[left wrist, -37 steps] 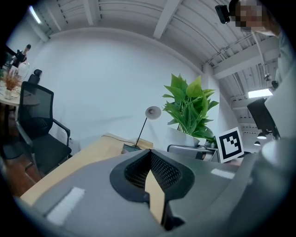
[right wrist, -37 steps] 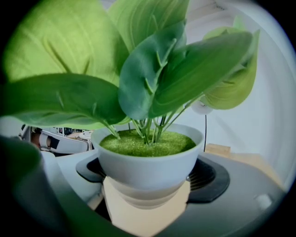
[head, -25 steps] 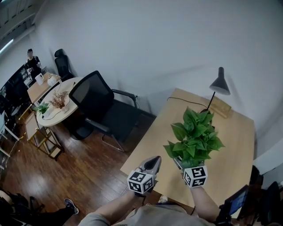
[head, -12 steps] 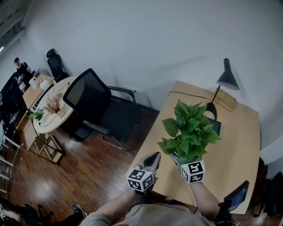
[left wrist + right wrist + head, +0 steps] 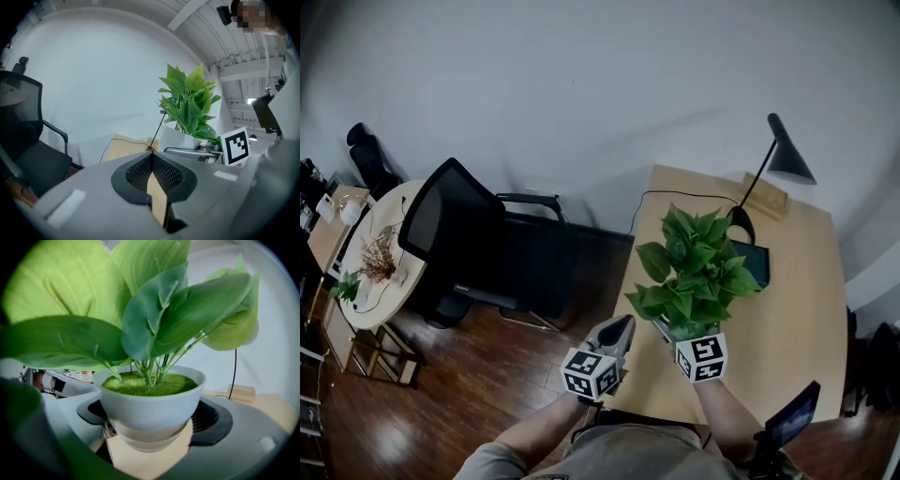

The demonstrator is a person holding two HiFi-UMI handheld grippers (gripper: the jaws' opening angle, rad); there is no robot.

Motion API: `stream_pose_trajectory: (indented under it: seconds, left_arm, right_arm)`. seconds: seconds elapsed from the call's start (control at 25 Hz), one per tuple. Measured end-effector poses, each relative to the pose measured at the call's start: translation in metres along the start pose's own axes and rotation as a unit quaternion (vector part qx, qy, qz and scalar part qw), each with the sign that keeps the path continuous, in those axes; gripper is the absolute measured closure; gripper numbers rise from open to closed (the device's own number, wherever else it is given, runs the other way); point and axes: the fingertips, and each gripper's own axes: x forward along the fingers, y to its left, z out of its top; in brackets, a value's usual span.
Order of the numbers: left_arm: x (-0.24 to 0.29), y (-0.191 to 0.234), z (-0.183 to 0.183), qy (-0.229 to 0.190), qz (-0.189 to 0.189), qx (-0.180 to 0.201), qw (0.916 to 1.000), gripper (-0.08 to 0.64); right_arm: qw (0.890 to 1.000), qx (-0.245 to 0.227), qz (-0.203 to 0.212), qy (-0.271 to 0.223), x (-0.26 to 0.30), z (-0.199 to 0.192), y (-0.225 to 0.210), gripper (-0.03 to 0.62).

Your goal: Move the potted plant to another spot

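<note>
A person's right gripper (image 5: 151, 430) clasped a potted plant (image 5: 692, 274) by the lower part of its white pot, one dark-padded jaw pressed to each side, in the lower centre of the head view. The plant stood upright with its broad green leaves spread over the near left part of a light wooden desk (image 5: 797, 309); from these angles it was unclear whether the pot's base rested on the desk or hung just above it. In the right gripper view the leaves filled the upper half of the frame, above a bed of green moss inside the pot's rim. The left gripper (image 5: 621, 330), just to the left of the plant, pointed forward past the desk's left edge with its jaws drawn together and nothing between them. A black desk lamp (image 5: 789, 157) leaned over the desk's far end at the upper right, its cord trailing across the wood. A black mesh office chair (image 5: 464, 234) stood on the dark wooden floor (image 5: 441, 394) at centre left, and a round table (image 5: 366, 291) sat at the far left edge.
</note>
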Motion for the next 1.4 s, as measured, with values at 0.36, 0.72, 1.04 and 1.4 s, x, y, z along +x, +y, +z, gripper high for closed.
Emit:
stream_pose_trajectory:
  seconds: [0.36, 0.72, 1.04, 1.4]
  left_arm:
    - [0.013, 0.032, -0.013, 0.036, -0.006, -0.015, 0.9992, 0.566]
    - [0.028, 0.057, -0.041, 0.077, 0.017, -0.026, 0.9965, 0.566]
    - [0.04, 0.076, -0.076, 0.11, 0.029, -0.024, 0.9933, 0.566]
    - [0.042, 0.078, -0.095, 0.125, 0.038, -0.032, 0.991, 0.566]
  right_arm:
    - [1.0, 0.012, -0.002, 0.028, 0.04, -0.021, 0.007, 0.072]
    - [0.998, 0.029, 0.011, 0.053, 0.08, -0.07, 0.0, 0.074]
    - [0.997, 0.04, 0.003, 0.07, 0.117, -0.125, -0.017, 0.074]
    - [0.993, 0.035, -0.009, 0.109, 0.13, -0.165, -0.028, 0.074]
